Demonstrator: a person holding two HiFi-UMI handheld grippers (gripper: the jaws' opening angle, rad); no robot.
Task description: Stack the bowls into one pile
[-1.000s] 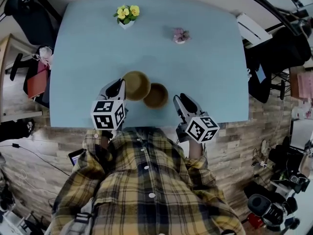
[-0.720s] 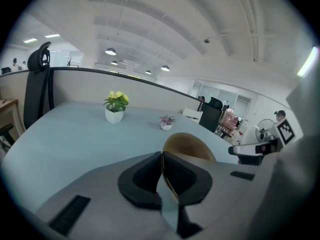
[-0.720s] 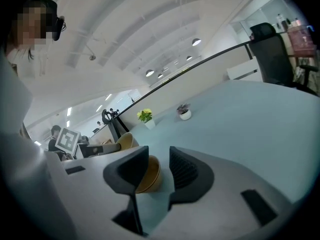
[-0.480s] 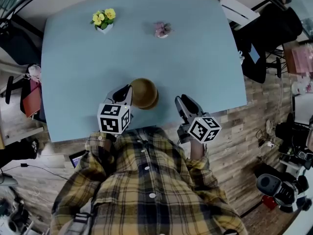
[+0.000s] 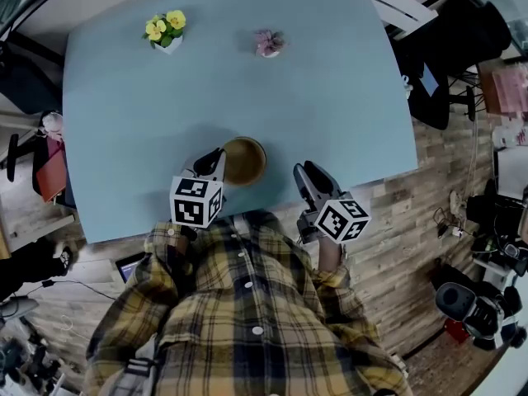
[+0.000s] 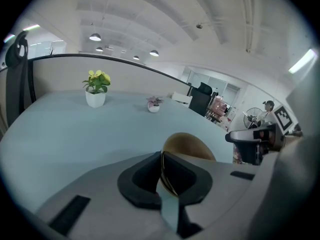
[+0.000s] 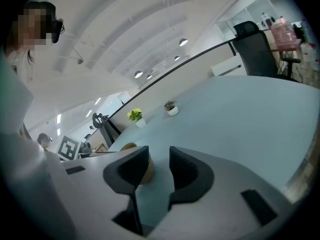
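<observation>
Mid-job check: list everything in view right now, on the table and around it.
table: one, light blue, centre
bowl: one brown round shows, near edge; any bowl beneath it cannot be told
flower pot: one, white, yellow blooms, far left
small plant pot: one, pinkish, far side
office chair: one, black, beyond the table
floor: wood planks, around the table
shirt: one, yellow plaid, bottom of the head view
left tool: one, grey, shut on the bowl's rim
right tool: one, grey, open, apart from the bowl
</observation>
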